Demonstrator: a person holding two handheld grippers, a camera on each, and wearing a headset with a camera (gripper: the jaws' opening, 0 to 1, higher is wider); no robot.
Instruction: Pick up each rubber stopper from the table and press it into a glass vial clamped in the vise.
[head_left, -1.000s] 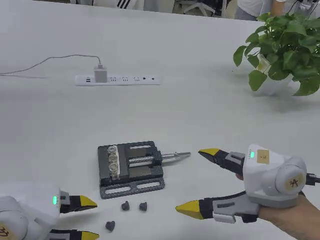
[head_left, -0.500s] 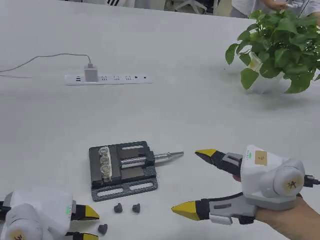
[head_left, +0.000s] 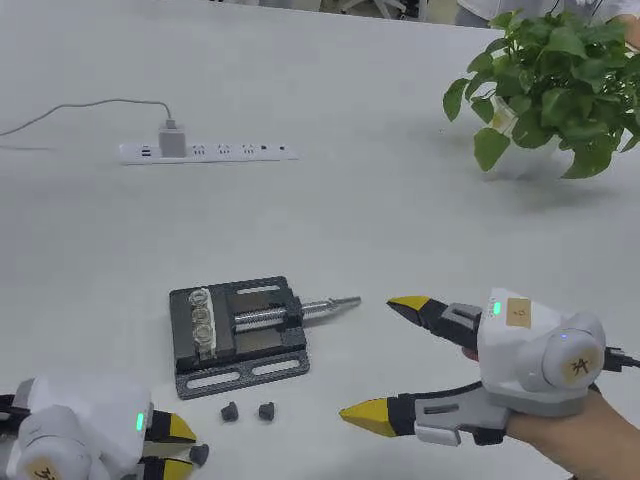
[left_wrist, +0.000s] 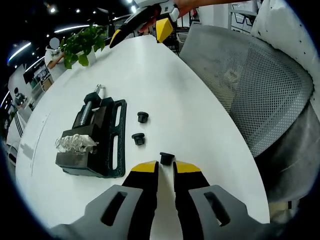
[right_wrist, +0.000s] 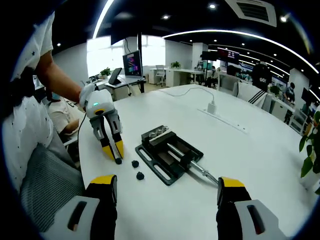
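Observation:
The black vise (head_left: 250, 345) holds a row of clear glass vials (head_left: 203, 322) in its left end. Two dark rubber stoppers (head_left: 229, 411) (head_left: 266, 410) lie on the table just in front of it. A third stopper (left_wrist: 166, 158) rests on the table right at the tips of my left gripper (left_wrist: 166, 167), whose jaws stand a narrow gap apart with nothing between them. My right gripper (head_left: 388, 360) hovers wide open to the right of the vise, clear of everything. The right gripper view has the vise (right_wrist: 170, 152) and the left gripper (right_wrist: 116, 150) over that stopper.
A white power strip (head_left: 205, 152) with a plugged charger lies at the back left. A potted plant (head_left: 545, 85) stands at the back right. The table's near edge and a mesh chair (left_wrist: 250, 85) are close beside the left gripper.
My left gripper has come down toward the near stopper and its jaws have narrowed. The head camera has shifted, and the right gripper has kept its pose.

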